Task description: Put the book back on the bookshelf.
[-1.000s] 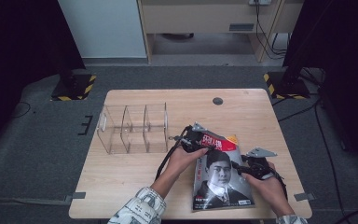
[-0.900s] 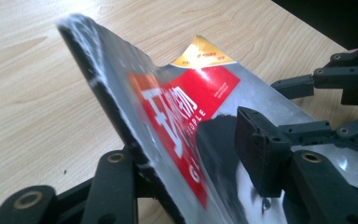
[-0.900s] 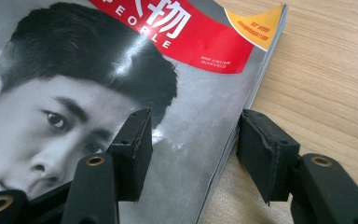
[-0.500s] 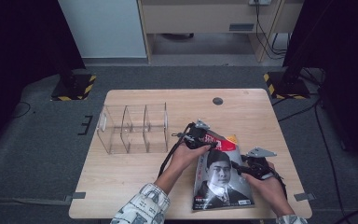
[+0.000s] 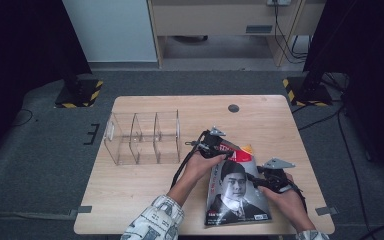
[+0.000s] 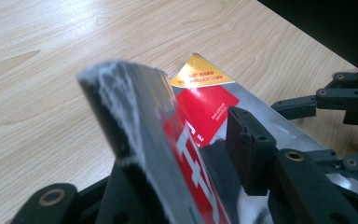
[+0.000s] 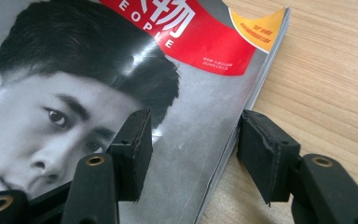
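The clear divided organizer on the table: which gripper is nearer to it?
Left. The left gripper is just right of the organizer, at the magazine's top edge; the right gripper is farther right.

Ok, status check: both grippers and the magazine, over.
Left gripper jaws just closing on magazine top edge, lifted. Right gripper open, straddling its side edge. Clear organizer stands apart, nothing blocking.

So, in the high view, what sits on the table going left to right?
Clear divided organiser → left tool, at the magazine's far left corner → magazine → right tool, at the magazine's right edge.
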Motion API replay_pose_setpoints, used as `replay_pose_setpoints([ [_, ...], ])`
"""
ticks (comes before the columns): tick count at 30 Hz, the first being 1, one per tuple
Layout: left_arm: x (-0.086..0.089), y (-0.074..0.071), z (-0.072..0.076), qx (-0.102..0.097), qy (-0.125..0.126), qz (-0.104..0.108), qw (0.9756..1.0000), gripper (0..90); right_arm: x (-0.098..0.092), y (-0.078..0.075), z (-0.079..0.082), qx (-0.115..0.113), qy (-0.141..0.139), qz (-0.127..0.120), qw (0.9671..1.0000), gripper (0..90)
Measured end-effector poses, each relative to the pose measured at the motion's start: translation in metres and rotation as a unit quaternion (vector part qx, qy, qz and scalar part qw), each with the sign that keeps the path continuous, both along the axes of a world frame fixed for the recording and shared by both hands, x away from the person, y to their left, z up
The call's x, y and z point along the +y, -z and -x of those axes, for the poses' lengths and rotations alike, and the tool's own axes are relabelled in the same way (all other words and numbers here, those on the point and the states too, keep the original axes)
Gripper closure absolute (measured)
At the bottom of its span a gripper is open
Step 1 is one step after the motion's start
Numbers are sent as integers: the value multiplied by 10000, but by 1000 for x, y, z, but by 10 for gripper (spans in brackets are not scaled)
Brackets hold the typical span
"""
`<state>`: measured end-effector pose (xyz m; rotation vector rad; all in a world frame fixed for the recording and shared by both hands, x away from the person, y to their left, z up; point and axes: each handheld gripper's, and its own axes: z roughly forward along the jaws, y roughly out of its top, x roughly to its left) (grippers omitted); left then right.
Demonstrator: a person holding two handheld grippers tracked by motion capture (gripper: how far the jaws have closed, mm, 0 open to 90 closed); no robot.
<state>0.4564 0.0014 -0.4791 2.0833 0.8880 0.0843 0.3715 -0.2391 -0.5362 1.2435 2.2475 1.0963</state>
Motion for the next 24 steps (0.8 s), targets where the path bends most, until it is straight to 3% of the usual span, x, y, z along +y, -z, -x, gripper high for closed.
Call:
replay_pose_setpoints([
  [18,0,-1,-1,242,71,-58,9997,762,1,0,0,-3,2,0,10000,443],
  [22,1,-3,-2,225,1,1,9997,799,1,0,0,10,45,0,10000,407],
  [24,2,-5,-2,242,-52,26,9997,811,-1,0,-1,72,102,-65,9999,343],
])
